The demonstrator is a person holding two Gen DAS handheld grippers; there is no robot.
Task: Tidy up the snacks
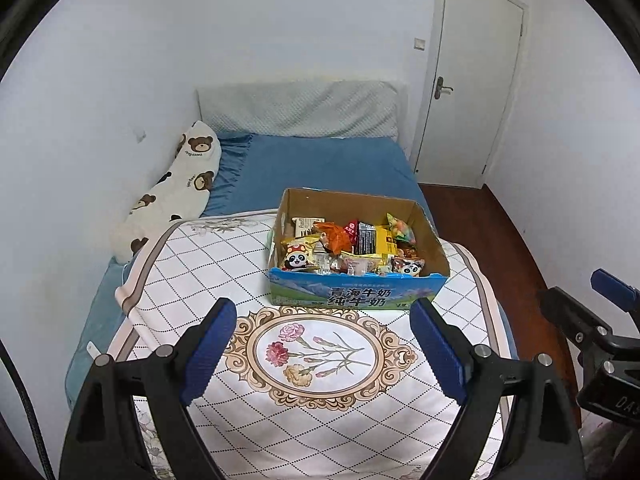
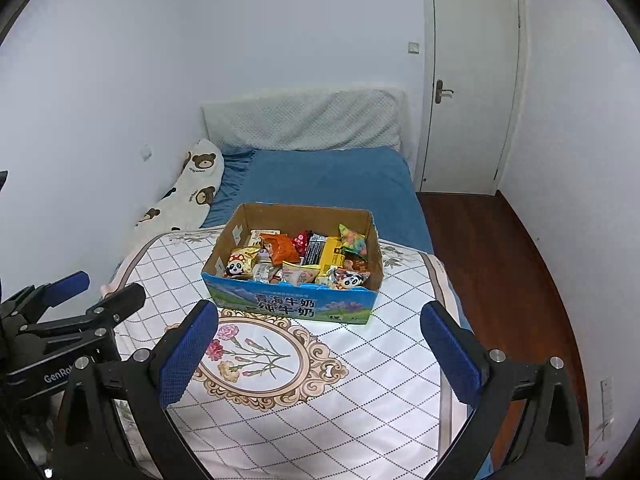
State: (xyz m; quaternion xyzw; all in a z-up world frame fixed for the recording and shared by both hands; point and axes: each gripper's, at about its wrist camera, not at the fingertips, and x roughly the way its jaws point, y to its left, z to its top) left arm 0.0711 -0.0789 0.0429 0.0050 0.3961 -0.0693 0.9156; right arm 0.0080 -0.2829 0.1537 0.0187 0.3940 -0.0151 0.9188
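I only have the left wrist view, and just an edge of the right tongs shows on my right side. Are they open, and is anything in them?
Observer: The right tongs are open wide, with nothing between their blue pads.
Operator: Where do they point?
Observer: At the open cardboard milk box with the blue printed front, but short of it, over the white diamond-patterned quilt.
Operator: The box's left inner wall is nearly edge-on for me. Is anything on it?
Observer: Two small white sticker labels are on that wall, above the snack packets.
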